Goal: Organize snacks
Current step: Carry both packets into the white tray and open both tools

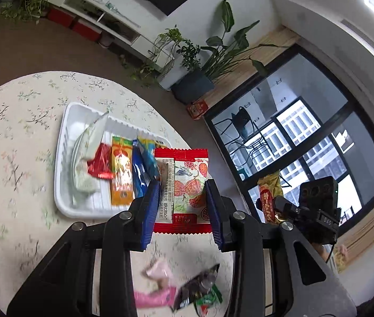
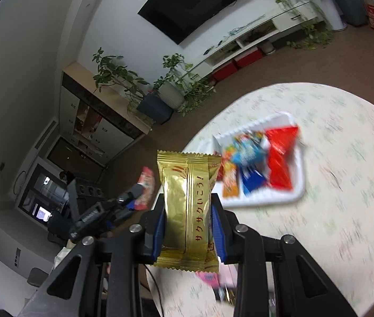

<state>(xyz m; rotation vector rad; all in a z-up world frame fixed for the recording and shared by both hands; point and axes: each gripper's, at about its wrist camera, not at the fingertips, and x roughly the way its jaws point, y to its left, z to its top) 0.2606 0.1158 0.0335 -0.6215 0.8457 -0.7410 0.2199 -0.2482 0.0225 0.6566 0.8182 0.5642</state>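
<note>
While both packets hang above the table, bound for the white tray.

Left gripper clamped on red strawberry packet, right gripper on gold wafer packet; slick wrappers could slip, or land among tray's far-side snacks.

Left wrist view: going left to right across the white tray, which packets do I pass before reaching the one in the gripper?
Pale green packet → shiny red packet → orange packet → blue packets → red-edged packet held in the left gripper, over the white tray.
</note>
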